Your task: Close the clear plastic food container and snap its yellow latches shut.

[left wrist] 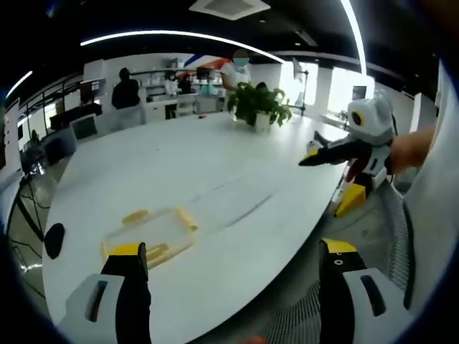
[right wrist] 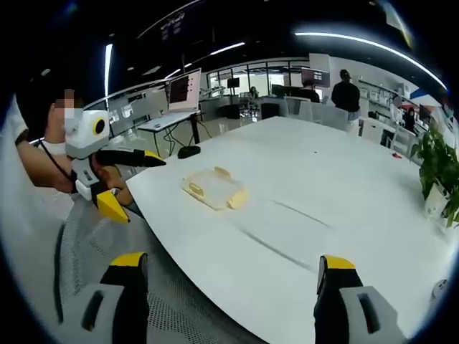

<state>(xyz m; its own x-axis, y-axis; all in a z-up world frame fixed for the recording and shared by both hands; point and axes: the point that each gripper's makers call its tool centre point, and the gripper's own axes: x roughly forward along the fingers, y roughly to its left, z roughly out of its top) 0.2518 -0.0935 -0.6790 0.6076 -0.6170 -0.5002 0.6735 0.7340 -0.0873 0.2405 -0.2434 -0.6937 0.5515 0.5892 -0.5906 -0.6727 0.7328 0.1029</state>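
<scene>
The clear container (left wrist: pixel 152 233) with yellow latches (left wrist: pixel 135 216) lay on the white table (left wrist: pixel 237 165). The left gripper (left wrist: pixel 233 276), jaws spread, hovered near the container; the right gripper (right wrist: pixel 229 283), also spread, hung farther from it, off the table's edge.

container (left wrist: pixel 150 234) on table (left wrist: pixel 215 165) near edge | plant (left wrist: pixel 258 104) far side

Container (left wrist: pixel 150 233) latches — blurred, state unclear.

clear plastic container (left wrist: pixel 152 231) w/ yellow latches (left wrist: pixel 135 216), on smooth matt white table (left wrist: pixel 215 165); mesh chair (right wrist: pixel 107 236).
</scene>
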